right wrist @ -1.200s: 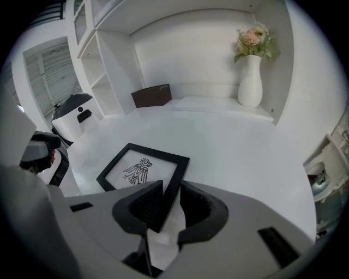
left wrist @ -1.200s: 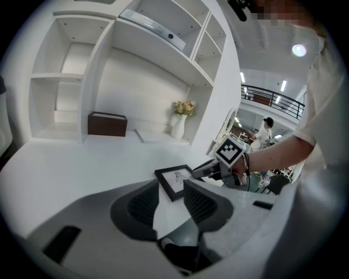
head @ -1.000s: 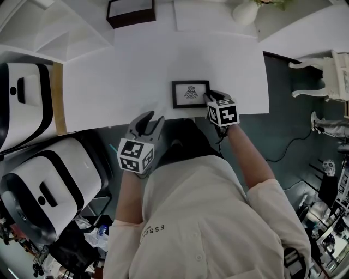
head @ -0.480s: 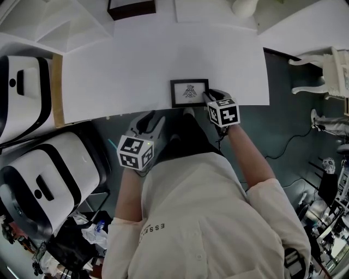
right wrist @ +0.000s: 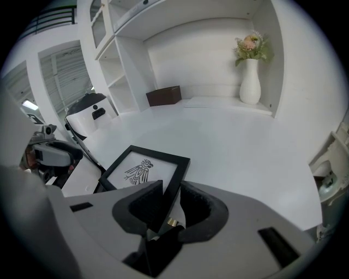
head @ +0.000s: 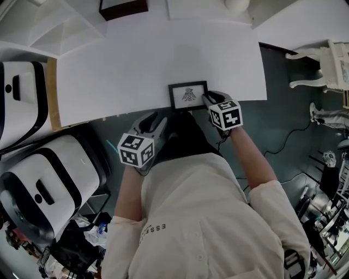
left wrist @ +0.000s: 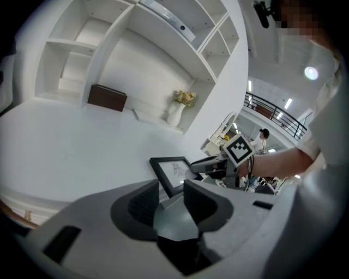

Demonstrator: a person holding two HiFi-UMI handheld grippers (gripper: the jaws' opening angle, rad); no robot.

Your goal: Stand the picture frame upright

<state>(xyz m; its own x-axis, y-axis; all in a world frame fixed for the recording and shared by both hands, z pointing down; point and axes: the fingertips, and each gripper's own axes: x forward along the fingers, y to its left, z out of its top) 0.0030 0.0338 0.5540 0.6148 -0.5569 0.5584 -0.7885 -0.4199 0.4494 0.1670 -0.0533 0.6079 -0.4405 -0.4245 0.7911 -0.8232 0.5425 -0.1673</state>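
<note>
Right claw clamped on the picture frame at the table's near edge

The picture frame (head: 188, 96) sits face up at the near edge of the white table (head: 136, 60), its bird print showing. The right claw (head: 210, 98) is clenched on the frame's right side, the black border pinched between its pads (right wrist: 146, 202). The left claw (head: 152, 121) hangs just off the table edge, well left of the frame, jaws apart and gripping nothing. A brown box (head: 122, 6) stands at the table's far side.
</note>
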